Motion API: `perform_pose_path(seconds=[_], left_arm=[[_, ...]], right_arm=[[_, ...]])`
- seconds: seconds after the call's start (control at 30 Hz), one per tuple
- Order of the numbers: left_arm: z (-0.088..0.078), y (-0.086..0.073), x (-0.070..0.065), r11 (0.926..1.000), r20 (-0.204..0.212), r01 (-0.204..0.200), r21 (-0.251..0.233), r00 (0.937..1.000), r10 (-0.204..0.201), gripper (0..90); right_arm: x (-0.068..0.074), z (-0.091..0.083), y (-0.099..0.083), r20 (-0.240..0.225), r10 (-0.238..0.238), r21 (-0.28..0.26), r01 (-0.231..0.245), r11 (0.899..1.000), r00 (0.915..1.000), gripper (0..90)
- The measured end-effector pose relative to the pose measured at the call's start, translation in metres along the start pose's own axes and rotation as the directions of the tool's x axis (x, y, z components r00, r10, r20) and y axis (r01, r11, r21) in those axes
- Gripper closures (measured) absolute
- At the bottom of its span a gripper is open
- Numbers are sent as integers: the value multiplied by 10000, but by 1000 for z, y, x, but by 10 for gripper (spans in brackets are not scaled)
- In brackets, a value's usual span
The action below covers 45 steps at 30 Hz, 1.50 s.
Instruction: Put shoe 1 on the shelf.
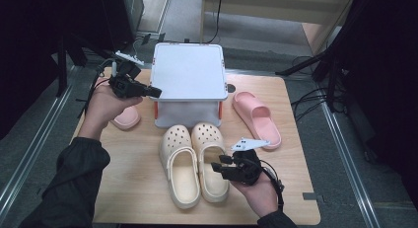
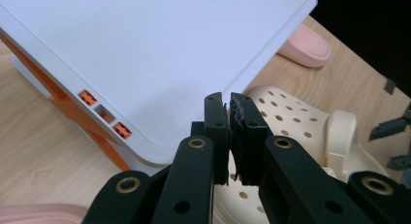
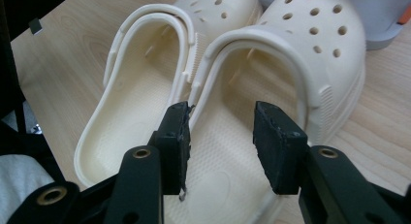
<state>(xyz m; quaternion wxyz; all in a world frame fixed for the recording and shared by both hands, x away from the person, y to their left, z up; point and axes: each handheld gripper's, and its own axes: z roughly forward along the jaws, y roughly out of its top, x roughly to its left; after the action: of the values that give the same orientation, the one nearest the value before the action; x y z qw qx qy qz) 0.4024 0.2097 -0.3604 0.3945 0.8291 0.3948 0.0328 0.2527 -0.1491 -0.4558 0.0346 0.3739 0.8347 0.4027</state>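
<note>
on the wooden table [image 1: 148, 188]: two cream clogs [image 1: 180, 164], two pink slides [image 1: 256, 118]; left tongs [image 1: 154, 92] clenched, right tongs [image 1: 220, 163] released.

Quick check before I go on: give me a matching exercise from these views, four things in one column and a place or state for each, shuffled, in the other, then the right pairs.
Things:
1. left gripper
2. right gripper
3. pink slide
4. cream clogs

Places or states:
A. side by side in front of the white box
B. fingers apart, over the heel end of a clog
C. lies on the table to the right of the box
D. fingers nearly together, nothing between them, at the box lid's edge

Pairs: 1-D, 2-B, 3-C, 4-A
</note>
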Motion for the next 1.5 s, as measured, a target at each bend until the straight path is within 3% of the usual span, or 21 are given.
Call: perform_pose_path(seconds=[0.3,0.87,1.1,1.27,1.5], left_arm=[[13,1,11,9997,-484,-105,208,9988,115,860],[13,-2,13,9999,-353,-164,-7,9992,163,875],[14,-2,12,9998,-392,-180,-37,9991,179,875],[14,-3,12,9998,-427,-175,-53,9989,172,876],[14,-3,11,9998,-451,-164,-81,9989,160,877]], right_arm=[[7,13,-4,-179,402,2,-402,9992,9990,504],[20,56,6,344,1002,-367,-990,9944,9944,361],[24,71,9,459,1029,-102,-1026,9947,9936,364],[27,84,14,1091,853,-59,-851,9964,9904,378],[27,91,14,1536,1061,70,-1085,9941,9824,534]])
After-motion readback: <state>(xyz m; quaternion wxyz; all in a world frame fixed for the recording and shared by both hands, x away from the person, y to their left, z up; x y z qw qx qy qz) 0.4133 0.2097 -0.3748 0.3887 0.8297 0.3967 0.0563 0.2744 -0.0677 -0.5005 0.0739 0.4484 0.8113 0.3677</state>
